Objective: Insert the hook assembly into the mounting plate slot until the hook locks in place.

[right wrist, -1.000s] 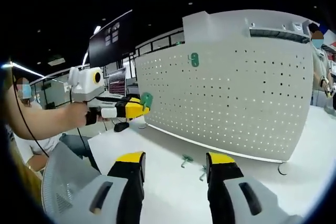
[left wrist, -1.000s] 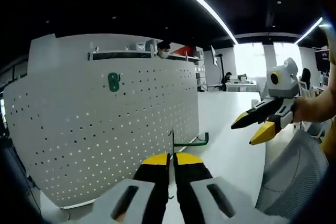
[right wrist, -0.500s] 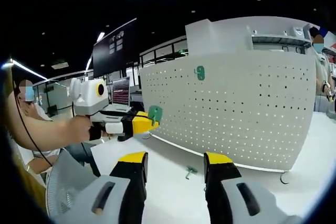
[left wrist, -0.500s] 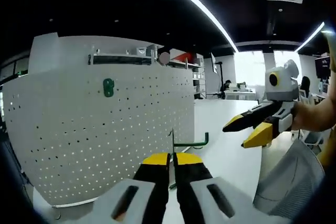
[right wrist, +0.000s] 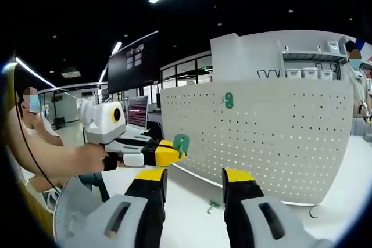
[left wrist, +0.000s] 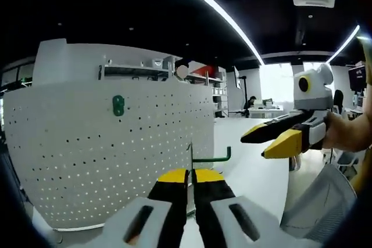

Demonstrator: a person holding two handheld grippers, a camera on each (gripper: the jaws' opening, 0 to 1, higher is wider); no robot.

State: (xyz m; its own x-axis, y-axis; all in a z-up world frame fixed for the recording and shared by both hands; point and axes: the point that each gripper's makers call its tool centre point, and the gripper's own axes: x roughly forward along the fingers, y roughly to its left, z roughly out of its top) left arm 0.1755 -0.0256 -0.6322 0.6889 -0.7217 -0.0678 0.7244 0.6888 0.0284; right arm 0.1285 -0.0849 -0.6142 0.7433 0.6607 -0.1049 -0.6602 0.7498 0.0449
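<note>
We face an upright white perforated metal pegboard (left wrist: 110, 155) with a small green hook plate (left wrist: 118, 105) mounted high. Our left gripper (left wrist: 190, 173) pinches a green wire hook (left wrist: 210, 157); our right gripper (right wrist: 193, 179) gapes, holding nothing.

- My left gripper view looks forward over its own fingers (left wrist: 174, 185), facing the white pegboard (left wrist: 110, 155) at mid range, with the right gripper (left wrist: 268, 139) entering from the right.
- My right gripper view faces the same pegboard (right wrist: 273, 137) from farther right, the left gripper (right wrist: 176, 149) crossing in from the left.
- Both views share the pegboard and the white worktop (right wrist: 192, 213).
</note>
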